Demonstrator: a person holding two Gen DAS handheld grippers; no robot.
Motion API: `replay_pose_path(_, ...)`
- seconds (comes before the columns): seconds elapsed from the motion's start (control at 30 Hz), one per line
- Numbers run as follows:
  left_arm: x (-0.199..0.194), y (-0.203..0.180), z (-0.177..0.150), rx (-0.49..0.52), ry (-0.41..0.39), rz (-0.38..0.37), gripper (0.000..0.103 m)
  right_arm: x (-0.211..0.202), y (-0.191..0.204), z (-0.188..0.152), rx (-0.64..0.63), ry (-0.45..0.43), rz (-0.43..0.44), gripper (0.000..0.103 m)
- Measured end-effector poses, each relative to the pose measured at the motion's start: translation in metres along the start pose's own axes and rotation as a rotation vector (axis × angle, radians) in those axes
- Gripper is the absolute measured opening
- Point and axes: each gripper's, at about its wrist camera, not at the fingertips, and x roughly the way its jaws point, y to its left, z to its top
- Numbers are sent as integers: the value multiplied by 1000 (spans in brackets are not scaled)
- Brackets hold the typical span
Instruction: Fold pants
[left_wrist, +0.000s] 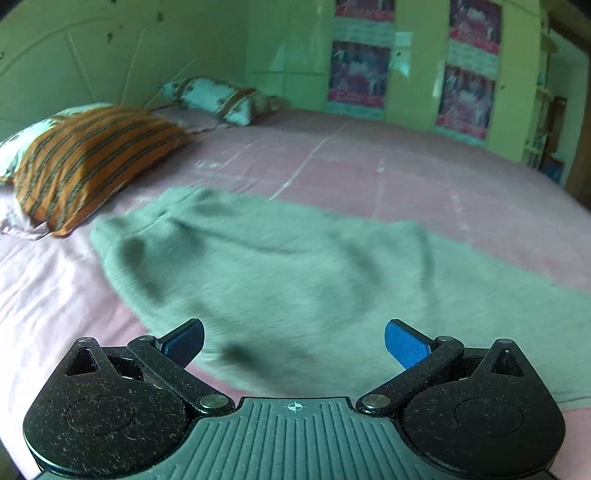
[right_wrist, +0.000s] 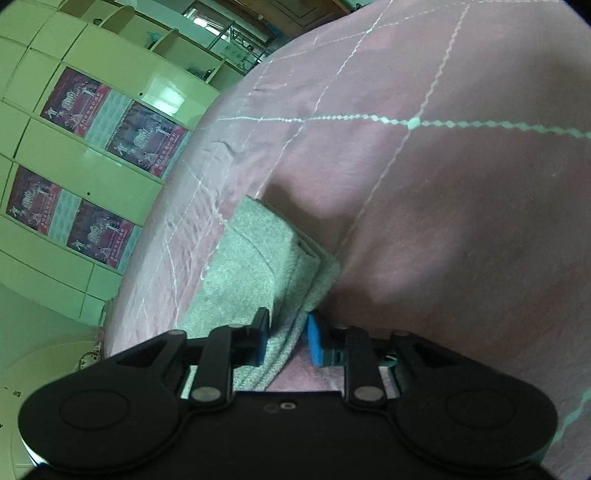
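**Right tool pinches the pants' edge while the left hangs free**

The right tool (right_wrist: 286, 338) has its blue pads nearly together with a fold of grey-green cloth running between them, so it reads as clenched on the pants (right_wrist: 258, 266). The part it grips is a thick, layered edge, likely a hem or cuff end, which lies on the pink bed (right_wrist: 443, 203) with its far corner raised slightly off the sheet. The left tool (left_wrist: 293, 345) is released: its pads stand wide apart, nothing lies between them, and it hovers above the near edge of the pants (left_wrist: 280, 273).

From the left wrist view the pants spread across the bed as a broad, rumpled band, their far end just beside the striped pillow (left_wrist: 85, 162). A second, pale patterned pillow (left_wrist: 218, 98) sits well beyond them against the green wall. The cloth looks blurred there, so its exact outline is hard to tell.

My judgement is that the fold is at an early stage: one end is gripped, the other hand not yet engaged. The next move calls for the left tool to come down onto the pants' edge and close on it, so both ends can be lifted and carried over together without the cloth sagging or twisting.
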Motion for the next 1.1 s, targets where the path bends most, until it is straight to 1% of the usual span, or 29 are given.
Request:
replay_pose_path(0.07,-7,-17,3,15,-8,-23,103,-5,-3,-2,0,-4,18,19)
replay_pose_path(0.23,-19,-65,2,63,-17,-94,103,-10,-4,-3,2,-7,30,19)
replay_pose_path(0.3,-22,-87,-1,65,-8,-126,103,-9,-3,-3,4,-8,35,19)
replay_pose_path(0.37,-24,-112,-8,72,9,-170,103,-6,-3,-1,3,-8,40,19)
replay_pose_path(0.47,-30,-158,-23,120,26,-244,103,-5,-2,-2,-2,-14,56,20)
replay_pose_path(0.57,-30,-199,-39,169,56,-289,103,-5,-3,-5,-19,-20,58,20)
replay_pose_path(0.63,-29,-219,-48,189,73,-298,103,-6,-6,-6,-16,-23,65,20)
replay_pose_path(0.73,-23,-235,-57,199,95,-282,103,-6,-9,-6,-16,-25,75,20)
replay_pose_path(0.8,-20,-237,-60,223,100,-266,103,-6,-11,-4,-7,-29,83,20)
replay_pose_path(0.87,-13,-242,-64,268,129,-249,103,-5,-14,-4,4,-35,90,20)
replay_pose_path(0.9,-12,-243,-65,278,129,-245,103,-5,-15,-5,9,-39,94,20)
replay_pose_path(1.0,-13,-243,-67,271,130,-242,103,-9,-20,-6,45,-86,124,20)
replay_pose_path(1.1,-17,-244,-71,277,118,-237,103,-9,-24,-6,70,-83,130,19)
